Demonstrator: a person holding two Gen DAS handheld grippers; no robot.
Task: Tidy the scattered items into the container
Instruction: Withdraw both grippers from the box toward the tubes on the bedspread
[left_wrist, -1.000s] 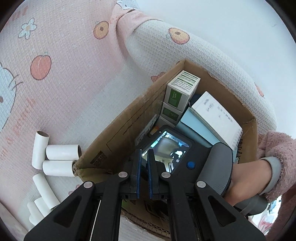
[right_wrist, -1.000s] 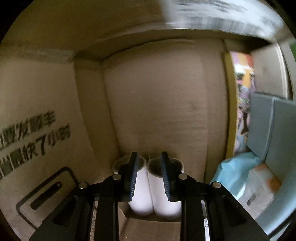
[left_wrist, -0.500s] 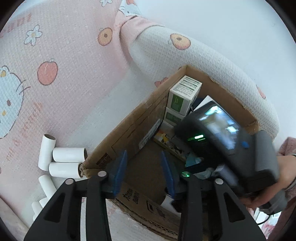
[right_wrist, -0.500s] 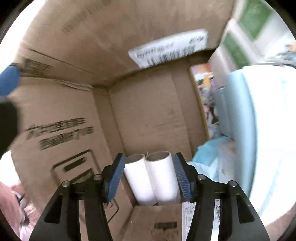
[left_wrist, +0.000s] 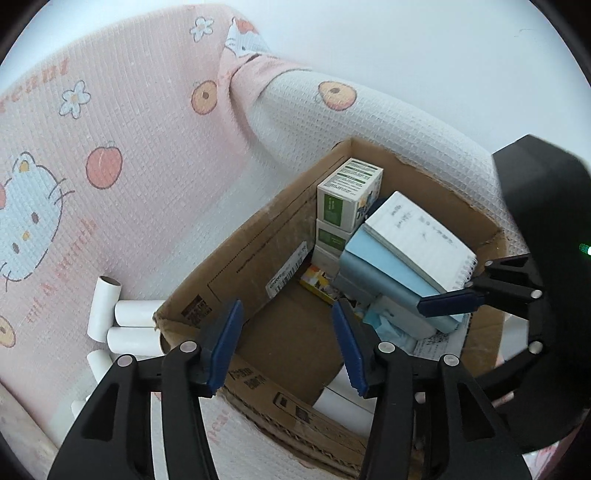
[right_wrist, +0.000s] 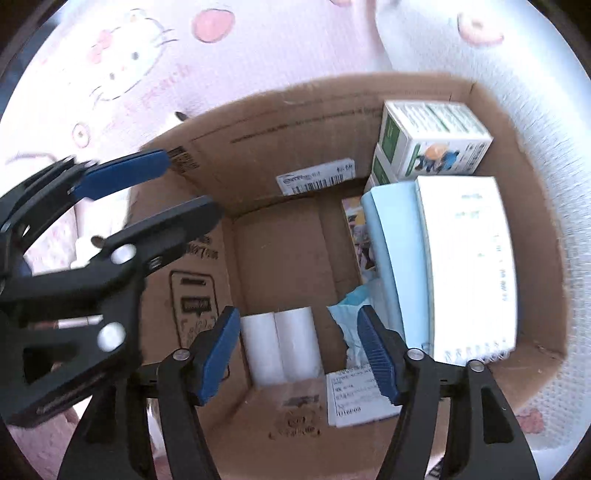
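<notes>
An open cardboard box (left_wrist: 236, 266) (right_wrist: 295, 147) stands on a pink cartoon-print blanket. Two white cardboard tubes (right_wrist: 280, 343) (left_wrist: 343, 402) lie side by side on its floor. High above them my right gripper (right_wrist: 297, 343) points straight down, its jaws opening, apart from the tubes and holding nothing. Over the box's near-left corner my left gripper (left_wrist: 286, 332) hovers, jaws opening with nothing between them. Several more white tubes (left_wrist: 135, 314) lie on the blanket outside the box's left corner. Each gripper shows in the other's view: right gripper (left_wrist: 448, 304), left gripper (right_wrist: 122, 177).
Green-and-white cartons (left_wrist: 349, 192) (right_wrist: 432, 144) are stacked in the box's far corner. A spiral notebook (left_wrist: 417, 236) (right_wrist: 465, 266) rests on a pale blue book (left_wrist: 384, 273). Crumpled blue paper (right_wrist: 351, 310) lies beside the tubes. A white cushion (left_wrist: 369, 118) runs behind the box.
My right gripper opened, left the two tubes on the box floor and rose out of the box. My left gripper went from shut to wide open and lifted slightly.
</notes>
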